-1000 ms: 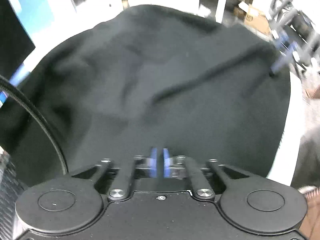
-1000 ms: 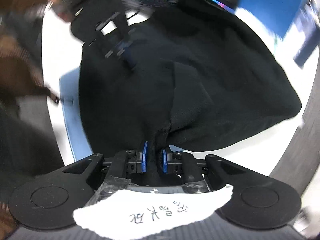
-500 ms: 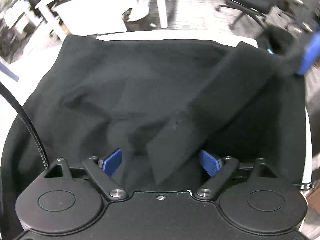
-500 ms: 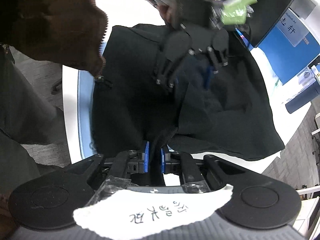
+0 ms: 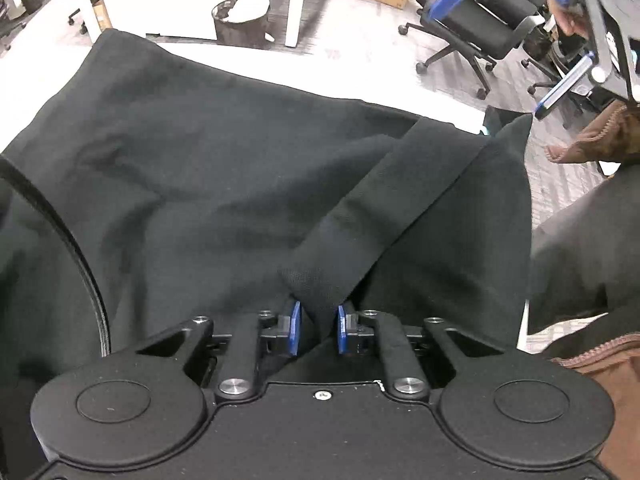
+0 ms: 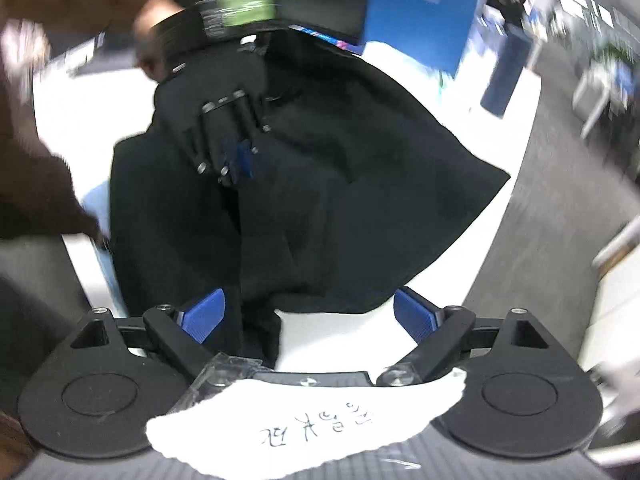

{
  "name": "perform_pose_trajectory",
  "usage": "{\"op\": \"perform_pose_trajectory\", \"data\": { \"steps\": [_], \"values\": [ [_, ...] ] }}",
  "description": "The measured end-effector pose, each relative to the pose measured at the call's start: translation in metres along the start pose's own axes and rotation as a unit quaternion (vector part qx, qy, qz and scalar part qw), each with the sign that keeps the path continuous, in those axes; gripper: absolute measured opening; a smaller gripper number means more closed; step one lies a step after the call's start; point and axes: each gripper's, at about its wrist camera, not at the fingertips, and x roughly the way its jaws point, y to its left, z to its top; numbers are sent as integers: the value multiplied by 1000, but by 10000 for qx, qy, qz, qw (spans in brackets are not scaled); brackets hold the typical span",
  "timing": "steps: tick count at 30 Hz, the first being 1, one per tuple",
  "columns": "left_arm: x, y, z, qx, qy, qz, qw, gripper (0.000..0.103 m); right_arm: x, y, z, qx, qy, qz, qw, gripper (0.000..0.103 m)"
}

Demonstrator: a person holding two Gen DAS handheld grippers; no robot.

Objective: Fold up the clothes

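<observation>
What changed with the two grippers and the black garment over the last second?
The grips swapped. The left gripper, shut a second ago and open half a second ago, has now closed on a folded strip of the black fabric garment. The right gripper, which had been pinching the cloth, has opened and let it go. The garment stays spread over the white table.

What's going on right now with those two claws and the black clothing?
Left gripper shut on a fold of the black garment. Right gripper open, cloth lying loose between its pads. Garment spread over the white table. Nothing in the way.
</observation>
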Motion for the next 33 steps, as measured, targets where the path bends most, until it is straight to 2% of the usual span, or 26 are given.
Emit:
{"op": "perform_pose_trajectory", "data": {
  "steps": [3, 5, 10, 11, 12, 13, 14, 16, 19, 22, 23, 24, 25, 27, 28, 29, 30, 31, 32, 33],
  "values": [
    [-18, -15, -11, -97, -57, 103, 9999, 13, 11, -21, 7, 825, -58, 896, 9925, 93],
    [-33, -38, -28, -184, -217, 202, 9994, 13, 22, -32, 12, 1114, -96, 1413, 9836, 93],
    [-73, -84, -53, -446, -554, 400, 9967, 11, 67, -42, 26, 1076, 414, 1926, 9745, 92],
    [-80, -92, -56, -499, -595, 430, 9961, 11, 76, -38, 29, 1036, 561, 2080, 9710, 87],
    [-87, -100, -60, -553, -635, 460, 9954, 11, 85, -33, 32, 968, 747, 2266, 9663, 63],
    [-92, -109, -65, -671, -653, 452, 9946, 11, 92, -26, 34, 867, 936, 2436, 9615, 46],
    [-96, -120, -69, -796, -645, 437, 9938, 11, 93, -16, 35, 724, 1029, 2553, 9587, 17],
    [-99, -143, -84, -965, -583, 422, 9927, 10, 89, 6, 35, 423, 1100, 2779, 9533, 14],
    [-97, -178, -112, -1230, -450, 384, 9906, 10, 75, 46, 27, 26, 1152, 3127, 9428, 14],
    [-81, -218, -144, -1582, -311, 402, 9861, 10, 70, 91, 8, -252, 1289, 3254, 9364, 17],
    [-75, -231, -155, -1699, -264, 408, 9843, 12, 72, 105, 0, -280, 1343, 3222, 9367, 24],
    [-70, -245, -165, -1815, -217, 414, 9823, 15, 74, 119, -8, -308, 1397, 3190, 9369, 36],
    [-64, -258, -176, -1931, -171, 420, 9801, 16, 77, 131, -17, -281, 1460, 3171, 9367, 41],
    [-53, -285, -197, -2163, -77, 431, 9754, 17, 78, 158, -43, -118, 1564, 3124, 9369, 63],
    [-48, -298, -208, -2322, -32, 534, 9712, 19, 77, 169, -54, -82, 1595, 3060, 9385, 66],
    [-42, -312, -219, -2491, 14, 663, 9662, 31, 76, 179, -63, -71, 1617, 2978, 9408, 69],
    [-37, -326, -228, -2676, 31, 846, 9598, 50, 72, 187, -70, -25, 1620, 2859, 9445, 69],
    [-37, -340, -236, -2859, 6, 1042, 9526, 58, 67, 193, -77, 40, 1613, 2721, 9487, 70],
    [-37, -353, -244, -3039, -29, 1237, 9446, 73, 62, 199, -84, 105, 1606, 2582, 9526, 75],
    [-38, -366, -250, -3252, -53, 1483, 9339, 85, 55, 201, -89, 184, 1501, 2321, 9609, 87]
  ]
}}
